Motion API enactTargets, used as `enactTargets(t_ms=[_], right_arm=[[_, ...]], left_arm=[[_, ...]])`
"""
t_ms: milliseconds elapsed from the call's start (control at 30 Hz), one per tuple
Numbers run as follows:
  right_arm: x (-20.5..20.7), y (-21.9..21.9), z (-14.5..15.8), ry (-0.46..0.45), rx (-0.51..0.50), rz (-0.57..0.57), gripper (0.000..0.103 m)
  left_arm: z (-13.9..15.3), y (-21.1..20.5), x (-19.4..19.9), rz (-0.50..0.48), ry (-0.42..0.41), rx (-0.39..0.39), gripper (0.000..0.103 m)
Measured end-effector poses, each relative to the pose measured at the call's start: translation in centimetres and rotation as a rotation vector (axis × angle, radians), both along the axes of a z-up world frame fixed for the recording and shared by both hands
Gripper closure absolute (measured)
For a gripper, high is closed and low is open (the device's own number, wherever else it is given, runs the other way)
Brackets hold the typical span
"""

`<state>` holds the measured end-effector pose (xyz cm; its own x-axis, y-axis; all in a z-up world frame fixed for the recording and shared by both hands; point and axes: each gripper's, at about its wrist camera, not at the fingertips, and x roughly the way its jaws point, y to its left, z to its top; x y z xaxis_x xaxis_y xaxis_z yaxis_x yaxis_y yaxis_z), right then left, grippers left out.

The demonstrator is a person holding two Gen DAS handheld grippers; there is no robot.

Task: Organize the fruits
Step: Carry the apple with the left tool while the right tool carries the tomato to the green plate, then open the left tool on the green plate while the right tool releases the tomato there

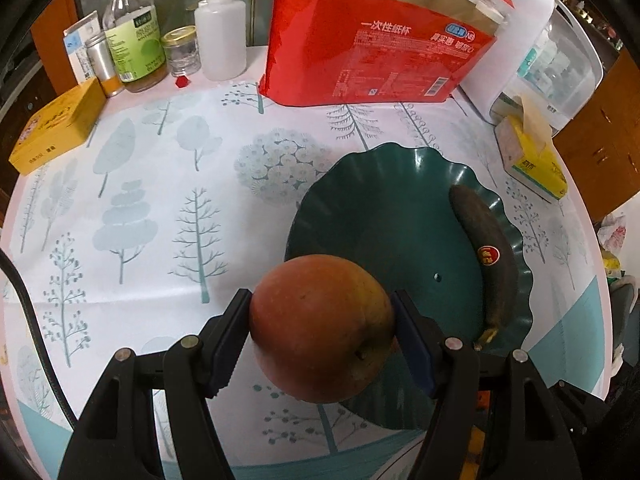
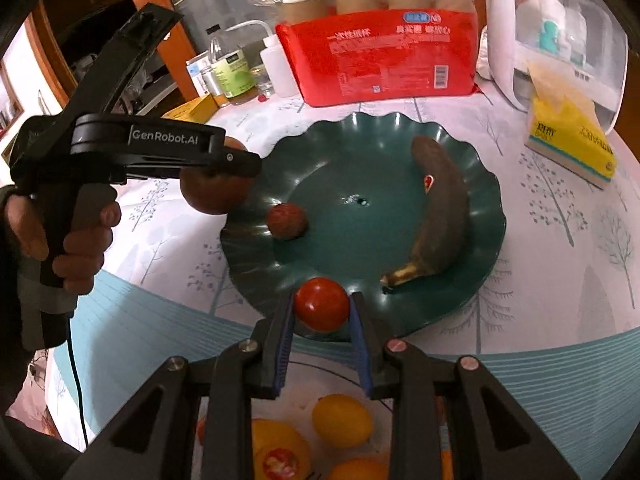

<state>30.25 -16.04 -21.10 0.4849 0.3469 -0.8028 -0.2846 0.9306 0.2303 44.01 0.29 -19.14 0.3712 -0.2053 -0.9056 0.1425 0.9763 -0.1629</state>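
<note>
Counter [image 1: 160, 248], covered with a tree-print cloth. Along the back edge: red pack of paper cups [image 1: 380, 44], white squeeze bottle [image 1: 220, 36], small glass jar [image 1: 183, 54], green-labelled glass bottle [image 1: 134, 36], metal tin [image 1: 102, 64]. Far left: yellow box [image 1: 56, 124]. Far right: white appliance [image 1: 536, 40] with a yellow tissue pack [image 1: 532, 156] just in front.
</note>
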Motion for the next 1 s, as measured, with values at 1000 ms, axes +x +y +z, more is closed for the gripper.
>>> enactTargets(t_ms=[1000], right_arm=[[-2.4,-0.3,3.0,-0.035,-0.022,-0.115,0.044]], left_arm=[[5.8,1.4,-6.0,-0.014,-0.094,-0.021,0.028]])
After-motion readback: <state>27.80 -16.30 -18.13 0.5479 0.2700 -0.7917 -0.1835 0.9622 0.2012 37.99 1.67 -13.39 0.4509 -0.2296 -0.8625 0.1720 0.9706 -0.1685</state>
